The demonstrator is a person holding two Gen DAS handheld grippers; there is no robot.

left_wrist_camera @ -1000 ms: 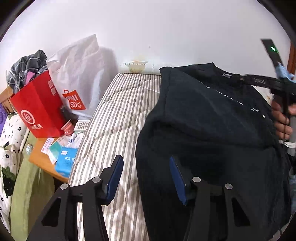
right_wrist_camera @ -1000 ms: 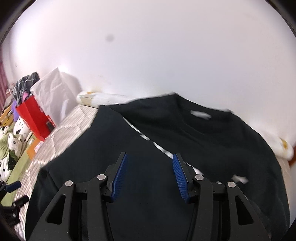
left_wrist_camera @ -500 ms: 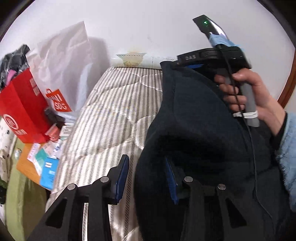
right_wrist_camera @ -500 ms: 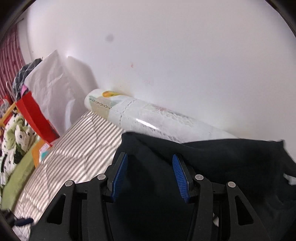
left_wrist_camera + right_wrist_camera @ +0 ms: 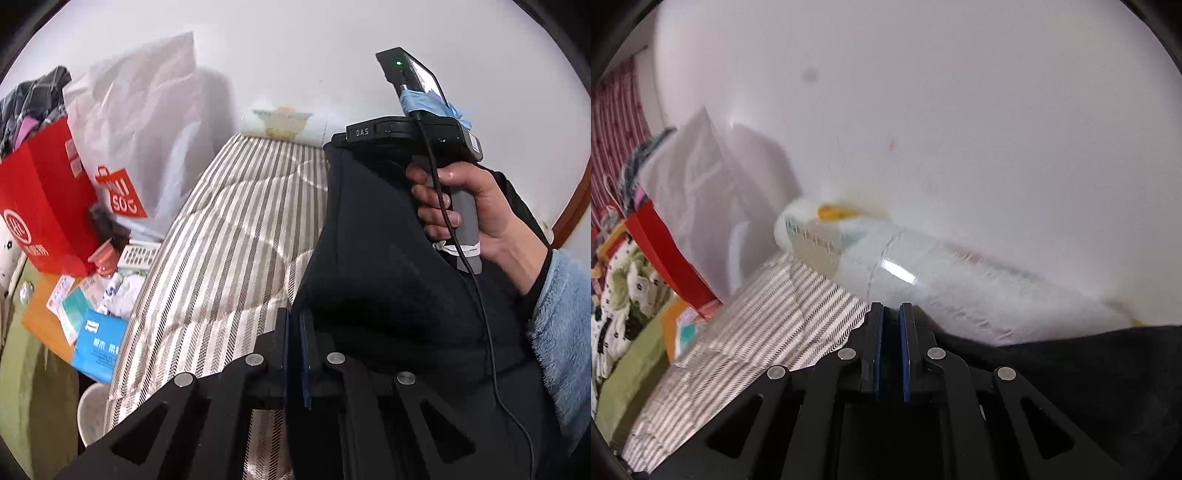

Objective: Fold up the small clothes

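With both the left gripper [image 5: 293,350] and right gripper [image 5: 891,350] clamped tight on the black garment's [image 5: 388,277] edge, we recommend lifting evenly, keeping that edge taut.

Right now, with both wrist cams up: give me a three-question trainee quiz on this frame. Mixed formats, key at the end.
1. True or false: the left gripper is shut on the dark garment.
2. The red bag stands: A) on the striped mattress; B) beside the mattress, by the white bag; C) behind the right gripper.
3. Fill in: in the right wrist view, a rolled white ____ lies along the wall.

Key: 1 true; 2 B; 3 bundle.
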